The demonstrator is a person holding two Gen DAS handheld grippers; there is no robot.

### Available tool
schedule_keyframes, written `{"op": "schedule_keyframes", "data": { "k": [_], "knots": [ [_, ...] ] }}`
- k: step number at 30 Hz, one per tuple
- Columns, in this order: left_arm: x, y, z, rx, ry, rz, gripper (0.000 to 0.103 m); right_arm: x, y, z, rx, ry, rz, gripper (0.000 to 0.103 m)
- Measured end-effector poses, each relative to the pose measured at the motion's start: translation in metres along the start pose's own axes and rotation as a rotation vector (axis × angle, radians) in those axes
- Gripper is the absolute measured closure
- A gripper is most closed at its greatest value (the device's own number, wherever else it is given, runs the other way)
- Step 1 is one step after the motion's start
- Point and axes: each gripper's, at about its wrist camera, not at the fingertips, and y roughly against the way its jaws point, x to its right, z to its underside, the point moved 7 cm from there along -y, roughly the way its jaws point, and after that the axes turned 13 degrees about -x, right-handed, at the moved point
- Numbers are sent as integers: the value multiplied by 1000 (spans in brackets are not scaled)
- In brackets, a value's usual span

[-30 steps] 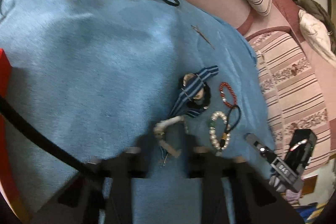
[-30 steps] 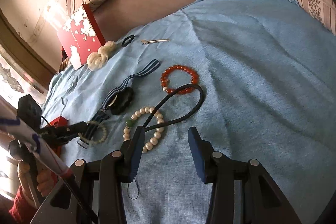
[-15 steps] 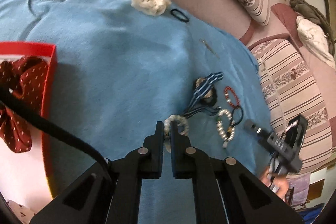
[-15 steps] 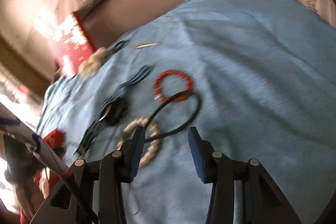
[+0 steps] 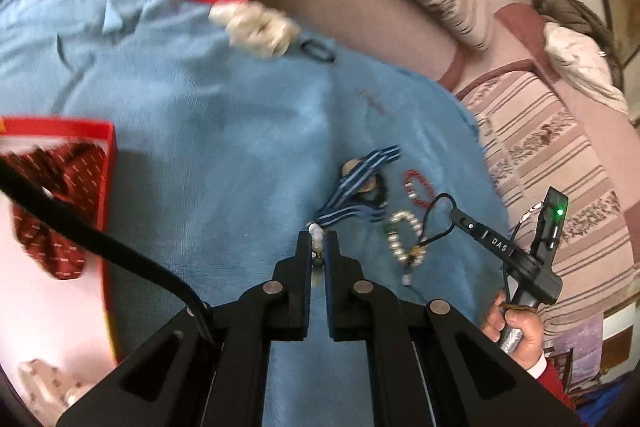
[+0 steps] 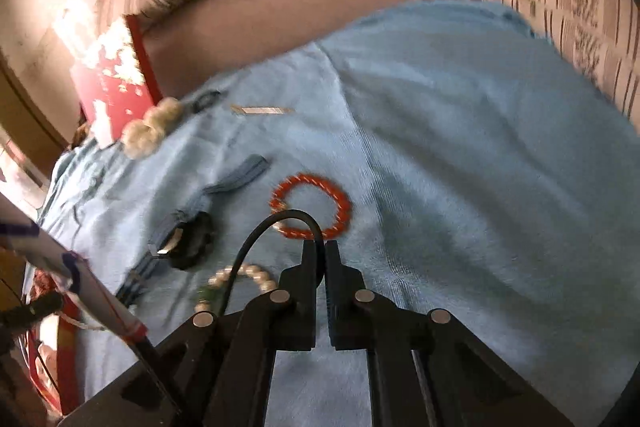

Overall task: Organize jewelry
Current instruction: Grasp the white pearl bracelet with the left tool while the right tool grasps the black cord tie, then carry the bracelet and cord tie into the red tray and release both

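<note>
light: warm daylight, upper-left glare | blur: motion-smeared background | edges: fisheye bending, dark vignette

Jewelry spread on the blanket (image 5: 224, 147) as I see it

The box (image 5: 108, 163) sits at my left; the bead bracelets (image 6: 310, 205) and ribbon (image 5: 360, 175) lie ahead, the scrunchie (image 5: 256, 27) and hair tie (image 5: 318, 51) behind them near the cushion (image 5: 360, 11).

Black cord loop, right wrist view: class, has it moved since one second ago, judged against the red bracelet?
Yes. The cord loop lay flat beside the red bracelet; now it arches up off the cloth, pinched in the right gripper.
</note>
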Motion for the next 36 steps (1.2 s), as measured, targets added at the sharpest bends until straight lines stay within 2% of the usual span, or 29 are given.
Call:
{"op": "schedule_keyframes", "data": {
  "k": [7, 11, 14, 18, 24, 31, 36],
  "knots": [
    [12, 67, 13, 77, -49, -30, 98, -49, 71, 0, 106, 120, -14, 99],
    [-2, 106, 25, 117, -48, -81, 98, -86, 94, 7, 127, 186, -56, 99],
    [-24, 126, 33, 132, -27, -138, 98, -121, 101, 15, 118, 238, -94, 99],
    [-76, 147, 42, 134, 48, -214, 98, -169, 103, 32, 97, 315, -141, 99],
    [-150, 157, 54, 138, 166, -277, 98, -258, 101, 53, 59, 440, -236, 99],
    [-221, 152, 60, 124, 301, -266, 98, -366, 88, 79, 7, 563, -341, 99],
    [-251, 154, 67, 126, 356, -252, 98, -410, 61, 85, -62, 526, -445, 98]
  ]
}}
